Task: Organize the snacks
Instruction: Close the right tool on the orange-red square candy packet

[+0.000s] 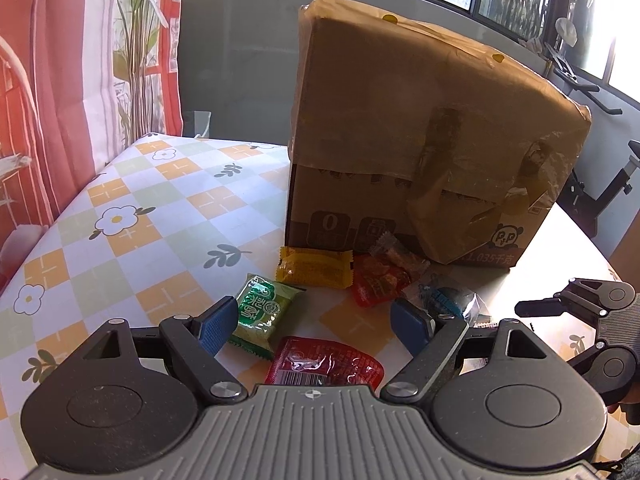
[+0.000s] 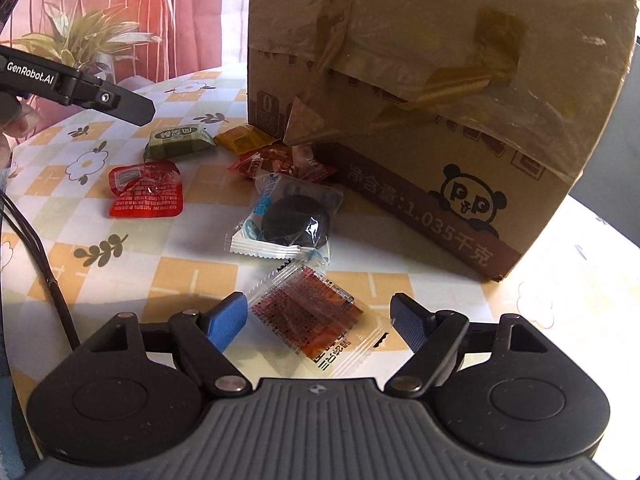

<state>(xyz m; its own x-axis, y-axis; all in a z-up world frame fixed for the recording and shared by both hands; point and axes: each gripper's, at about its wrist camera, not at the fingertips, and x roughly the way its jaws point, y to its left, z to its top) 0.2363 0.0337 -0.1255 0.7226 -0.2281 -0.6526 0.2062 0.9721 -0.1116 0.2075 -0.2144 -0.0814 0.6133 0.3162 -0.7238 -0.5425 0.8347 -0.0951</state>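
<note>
Right now the right gripper is hanging over a clear sachet w/ brown contents, jaws standing wide, pads either side of it but not pressing; left pad is just beside the sachet's edge, right pad is apart from it. Nothing gripped yet. The left gripper is also sitting wide open and holding nothing, straddling the gap between a green pack and a blue-white cookie pack, w/ a red pack lying just below the jaws near the gripper body.

Moving outward: a yellow pack and a second red pack are lying close to the foot of the box; a small clear candy is resting partly on that red one. In the right wrist view the cookie pack is showing a dark round biscuit and lying between the sachet and the box. All are loose on the checked tablecloth.

Progress, as I judge it: barely begun, if at all. Approx. seven snacks are lying scattered, none sorted or stacked, none lifted. Everything's left to do.

Containers: only the cardboard box, standing upright, taped, flaps looking shut from these angles. Can't tell what's in it, or whether it's meant as the destination; top isn't visible. No tray or bowl showing.

Likely next: right jaws closing on the sachet; thin, flat, slippery film, so it could slide out.
</note>
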